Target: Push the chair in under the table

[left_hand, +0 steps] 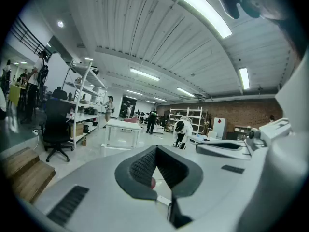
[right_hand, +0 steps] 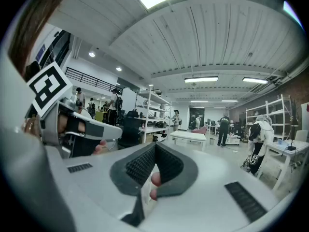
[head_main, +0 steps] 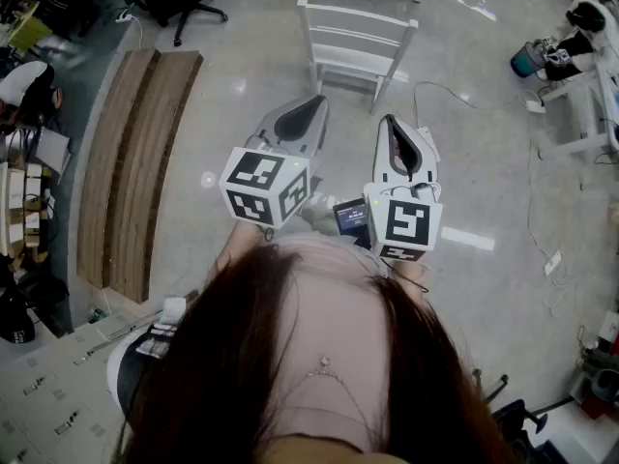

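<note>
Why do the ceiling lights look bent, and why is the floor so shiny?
Left gripper view: the wide-angle lens bows the long ceiling light and darkens the corners. Right gripper view: the same bending domes the ceiling. Head view: the glossy floor mirrors lamps as white patches around the chair.

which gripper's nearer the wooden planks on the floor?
Left. In the head view the left gripper sits right of the wooden planks; the right gripper is farther right, beyond it.

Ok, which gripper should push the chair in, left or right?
Left, just barely. In the head view the left gripper reaches nearer the white chair and angles toward it. The right gripper sits slightly back. Both are shut and empty.
</note>
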Demonstrator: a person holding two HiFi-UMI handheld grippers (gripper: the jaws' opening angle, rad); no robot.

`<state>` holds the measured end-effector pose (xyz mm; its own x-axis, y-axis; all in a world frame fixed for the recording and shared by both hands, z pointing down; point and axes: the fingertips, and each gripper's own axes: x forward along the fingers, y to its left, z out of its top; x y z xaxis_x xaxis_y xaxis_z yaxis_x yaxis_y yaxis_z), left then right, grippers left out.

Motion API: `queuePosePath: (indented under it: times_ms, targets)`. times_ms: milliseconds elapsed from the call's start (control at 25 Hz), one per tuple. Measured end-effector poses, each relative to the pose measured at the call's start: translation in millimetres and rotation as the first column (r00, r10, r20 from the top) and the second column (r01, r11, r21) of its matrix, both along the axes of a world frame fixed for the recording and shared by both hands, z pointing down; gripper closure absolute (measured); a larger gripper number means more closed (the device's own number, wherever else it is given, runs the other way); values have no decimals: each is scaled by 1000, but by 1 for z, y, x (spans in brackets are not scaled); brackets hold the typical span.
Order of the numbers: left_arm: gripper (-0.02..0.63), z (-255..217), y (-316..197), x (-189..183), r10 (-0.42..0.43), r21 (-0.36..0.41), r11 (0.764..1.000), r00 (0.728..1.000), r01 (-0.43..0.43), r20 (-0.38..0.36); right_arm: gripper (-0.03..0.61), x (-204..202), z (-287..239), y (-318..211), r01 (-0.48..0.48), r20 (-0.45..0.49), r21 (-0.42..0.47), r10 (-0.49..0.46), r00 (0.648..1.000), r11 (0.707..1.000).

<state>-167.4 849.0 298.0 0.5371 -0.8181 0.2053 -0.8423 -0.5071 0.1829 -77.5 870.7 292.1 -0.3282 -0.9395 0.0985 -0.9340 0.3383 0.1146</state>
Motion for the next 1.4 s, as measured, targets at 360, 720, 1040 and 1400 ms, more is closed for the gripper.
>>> queuePosePath:
  times_ms: [360, 720, 1040, 1400]
  targets:
    - [606, 4, -7, 0, -25, -3, 1000, 1000, 25, -1, 558, 11, 0, -11, -9, 33, -4, 10, 999, 1000]
    - [606, 13, -32, 3, -7, -4, 1000, 1000, 7, 3, 558, 10, 10, -36, 8, 28, -15, -8, 1000, 1000]
    - [606, 17, -97, 10, 23, -7, 1000, 1000, -23, 0, 558, 15, 16, -93, 0, 20, -26, 0, 1000, 1000]
    - [606, 12, -168, 6, 60, -6, 998, 998, -60, -8, 558, 15, 11, -162, -36, 18, -35, 36, 999, 999]
